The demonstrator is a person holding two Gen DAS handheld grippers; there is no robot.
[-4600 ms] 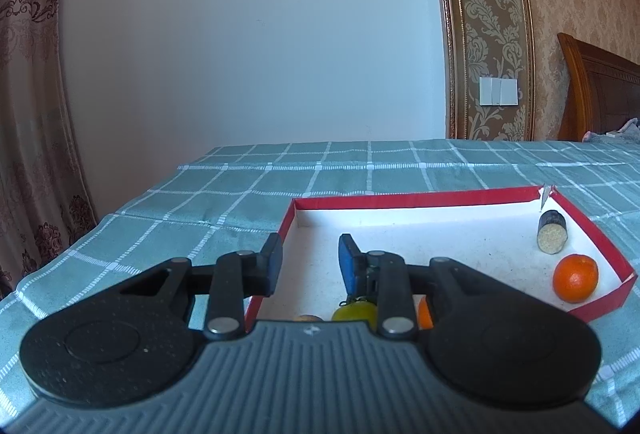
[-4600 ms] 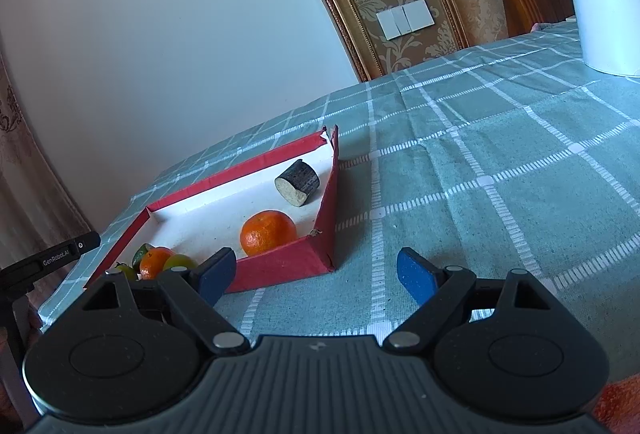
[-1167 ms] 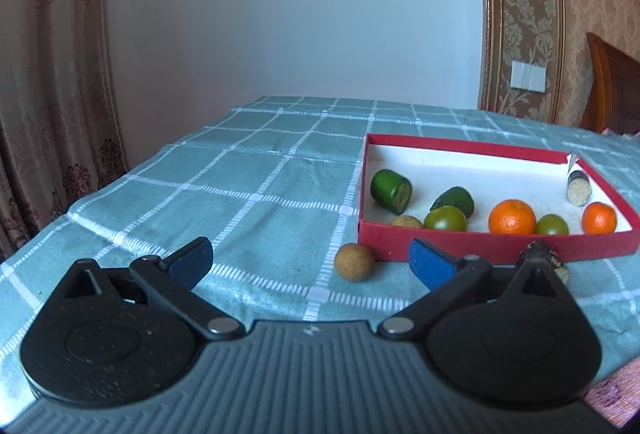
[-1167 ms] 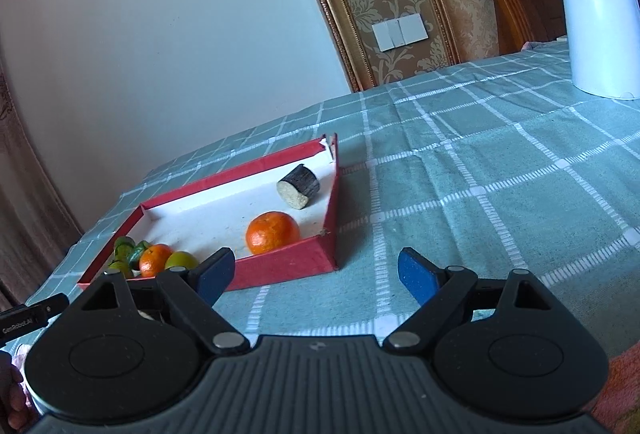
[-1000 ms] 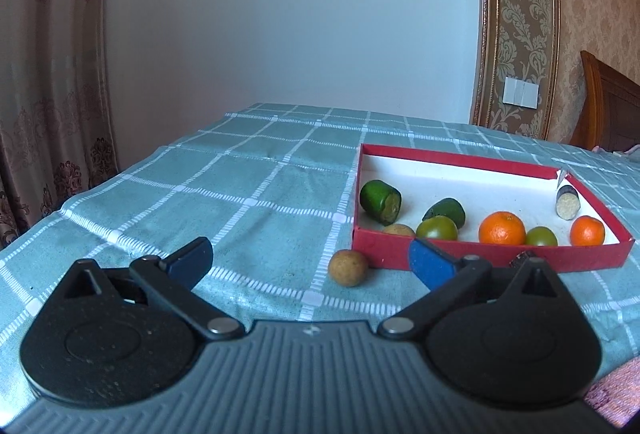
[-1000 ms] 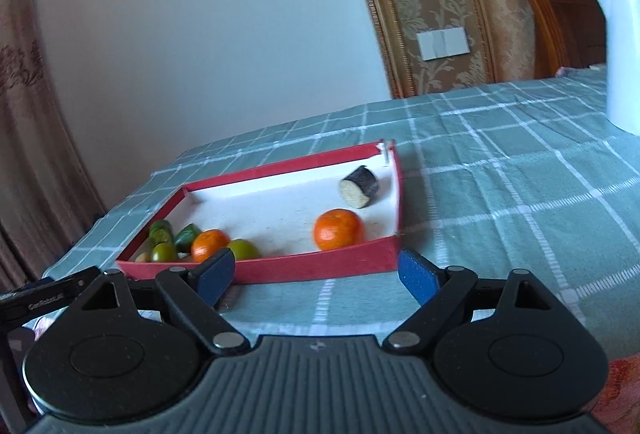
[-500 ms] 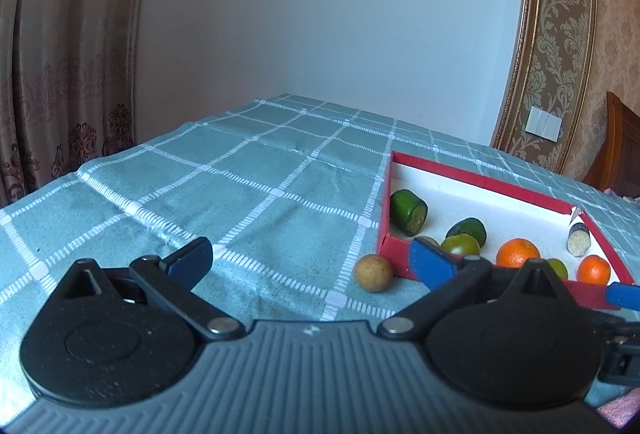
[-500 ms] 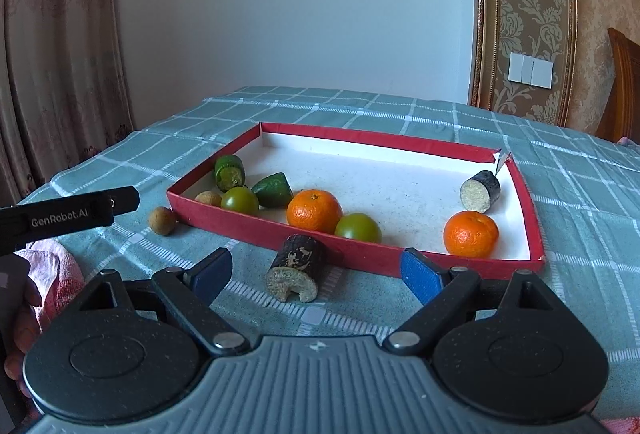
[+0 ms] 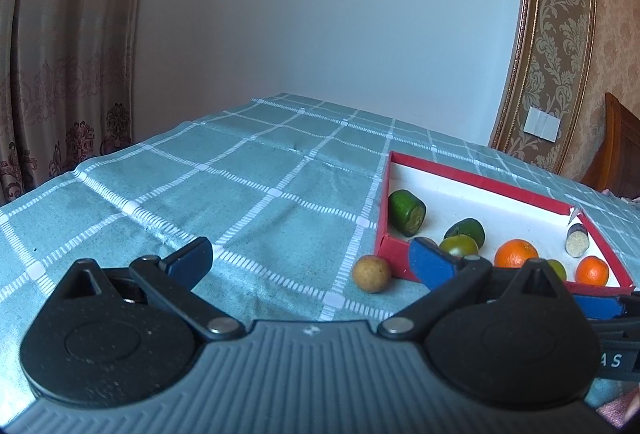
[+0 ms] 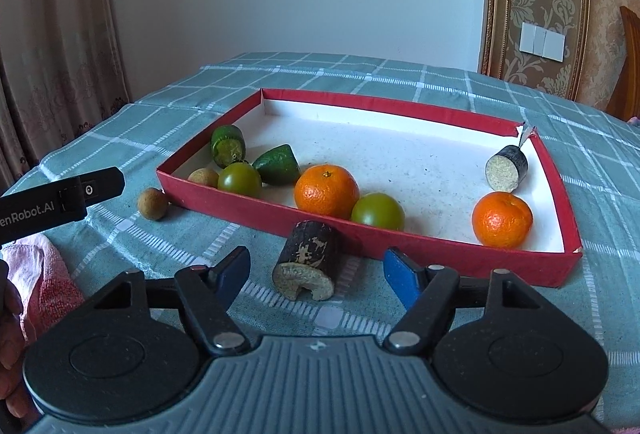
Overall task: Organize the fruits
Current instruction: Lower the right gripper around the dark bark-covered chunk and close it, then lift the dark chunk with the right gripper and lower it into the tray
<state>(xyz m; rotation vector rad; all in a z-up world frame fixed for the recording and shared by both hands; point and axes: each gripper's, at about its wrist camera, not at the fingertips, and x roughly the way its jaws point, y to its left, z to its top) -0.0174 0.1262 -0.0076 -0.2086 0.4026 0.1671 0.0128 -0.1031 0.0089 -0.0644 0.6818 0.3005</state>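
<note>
— From the left wrist view, how far along does the sorting look?

— Mostly done, I'd judge. The red tray [image 9: 472, 178] holds a green cut piece [image 9: 407, 212], two more green fruits and two oranges, plus a dark cut stub [image 9: 576, 240] in the far corner. One small brown fruit [image 9: 372, 273] lies on the tabletop [image 9: 240, 185] just beside the tray's near corner. The left tool [image 9: 310, 260] is spread wide and empty.

— And the right wrist view?

— Same tray [image 10: 400, 238], same contents, with a second small brown fruit [image 10: 203, 176] inside. Outside it, a dark cut chunk [image 10: 309, 258] lies just before the near wall, between the wide, empty fingers of the right tool [image 10: 316, 272]. So two pieces seem left.
</note>
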